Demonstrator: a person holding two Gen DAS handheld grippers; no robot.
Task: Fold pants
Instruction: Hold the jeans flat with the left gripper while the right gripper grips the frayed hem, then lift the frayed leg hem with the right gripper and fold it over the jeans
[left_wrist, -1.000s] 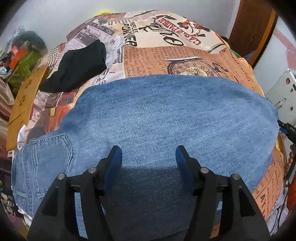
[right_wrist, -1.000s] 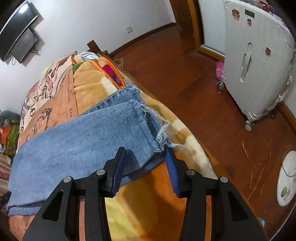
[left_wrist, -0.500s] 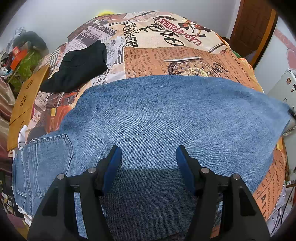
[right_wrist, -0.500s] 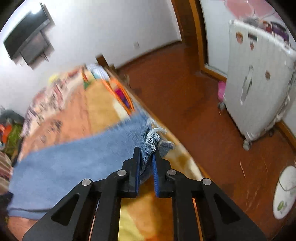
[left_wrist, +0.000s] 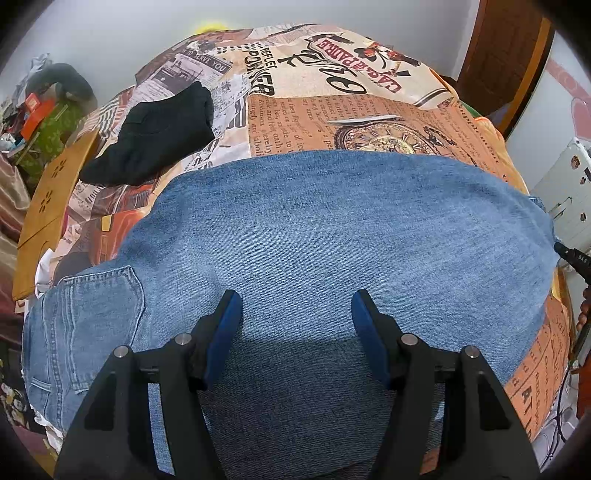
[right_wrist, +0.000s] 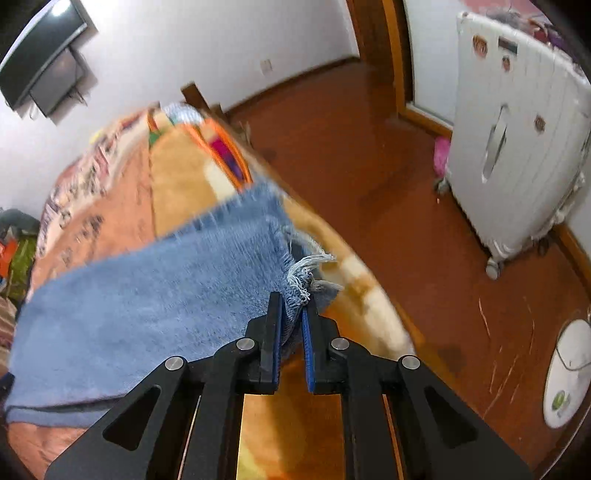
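While the jeans (left_wrist: 332, 236) lie spread flat across the bed (left_wrist: 332, 110), back pocket (left_wrist: 96, 314) at the left end in the left wrist view, their frayed hem (right_wrist: 306, 273) is raised slightly off the bed's right edge. Right hand-held gripper (right_wrist: 291, 314): clenched on that hem corner, denim bunched between the blue pads, white threads sticking out above the tips; its jaws have just been closing on the fabric. Left hand-held gripper (left_wrist: 297, 310): released, jaws standing wide above the middle of the jeans, casting a shadow on the denim; contact with the cloth cannot be judged. Printed newspaper-pattern bedspread (left_wrist: 369, 122) underneath. Folded black garment (left_wrist: 159, 136) lies on the bedspread beyond the jeans, apart from them. White suitcase (right_wrist: 517, 147) stands on the red-brown wooden floor (right_wrist: 369, 166), well apart from the bed. Right wrist view is motion-blurred.
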